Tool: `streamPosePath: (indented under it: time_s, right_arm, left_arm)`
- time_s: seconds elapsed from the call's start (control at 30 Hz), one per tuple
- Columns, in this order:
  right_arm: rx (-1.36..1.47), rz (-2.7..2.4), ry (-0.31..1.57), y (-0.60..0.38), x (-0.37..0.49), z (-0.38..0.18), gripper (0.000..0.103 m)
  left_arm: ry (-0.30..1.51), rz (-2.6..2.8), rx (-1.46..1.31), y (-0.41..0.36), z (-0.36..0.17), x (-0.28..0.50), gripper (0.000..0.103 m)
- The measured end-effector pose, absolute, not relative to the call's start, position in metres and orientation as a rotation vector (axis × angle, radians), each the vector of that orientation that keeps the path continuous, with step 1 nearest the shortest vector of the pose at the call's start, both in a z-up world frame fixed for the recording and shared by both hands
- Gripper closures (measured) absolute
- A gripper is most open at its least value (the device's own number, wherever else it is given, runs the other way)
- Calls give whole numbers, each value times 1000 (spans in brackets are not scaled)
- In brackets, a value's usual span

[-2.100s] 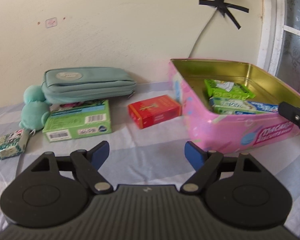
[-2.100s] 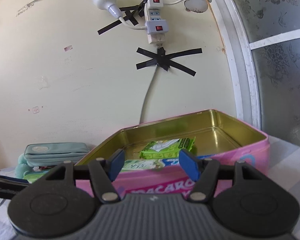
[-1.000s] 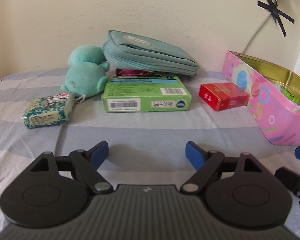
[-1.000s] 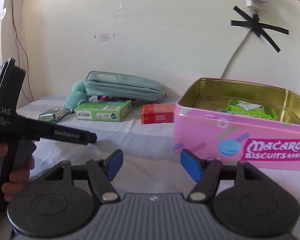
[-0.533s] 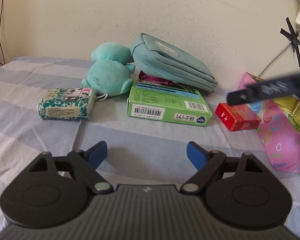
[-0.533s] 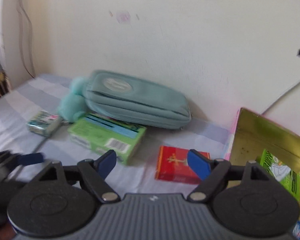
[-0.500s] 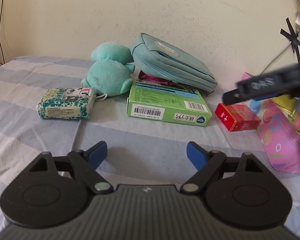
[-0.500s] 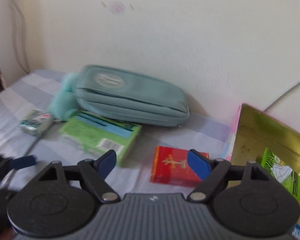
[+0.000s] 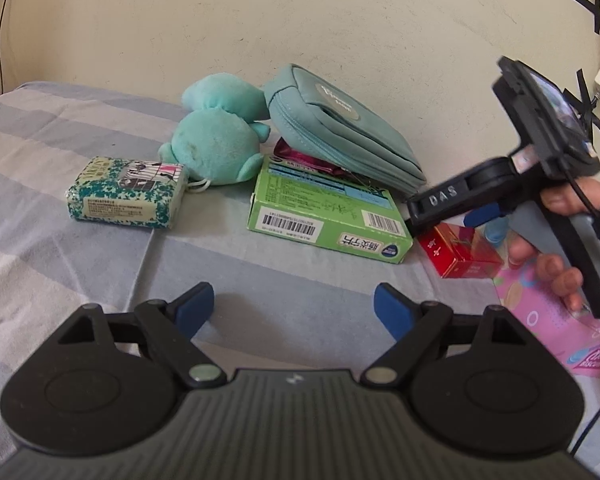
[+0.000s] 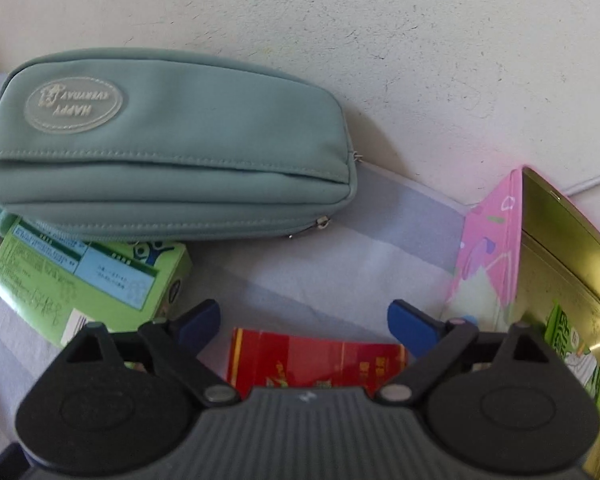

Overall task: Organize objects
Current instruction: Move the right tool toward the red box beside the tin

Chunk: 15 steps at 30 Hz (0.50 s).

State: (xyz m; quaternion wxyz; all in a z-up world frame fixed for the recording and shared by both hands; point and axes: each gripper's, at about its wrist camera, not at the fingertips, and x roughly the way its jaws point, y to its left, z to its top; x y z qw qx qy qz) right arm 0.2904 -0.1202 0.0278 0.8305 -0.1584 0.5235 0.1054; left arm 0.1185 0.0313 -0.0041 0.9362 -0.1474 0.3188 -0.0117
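Right gripper (image 10: 304, 322), jaws just spread wider, has swung from the tin (image 10: 540, 216) over the red box (image 10: 312, 360).

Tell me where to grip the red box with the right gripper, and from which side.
Come from above: the right gripper already hangs over the red box, jaws just opened wide, nothing between them yet. The box lies flat on the cloth, clear of the green box and the pink tin, so closing on two opposite side faces near its middle looks best.
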Motion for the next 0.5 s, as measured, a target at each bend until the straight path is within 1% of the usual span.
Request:
streamPosePath:
  time_s: [0.2, 0.43, 0.5]
  right_arm:
    - [-403, 316, 1113, -122, 239, 31, 18]
    - [-482, 436, 1049, -121, 145, 35, 17]
    - [-486, 464, 1030, -119, 117, 38, 16]
  left_arm:
    - [645, -15, -333, 38, -2, 118, 14]
    - [649, -9, -356, 44, -3, 119, 14]
    - [648, -10, -354, 44, -4, 120, 14]
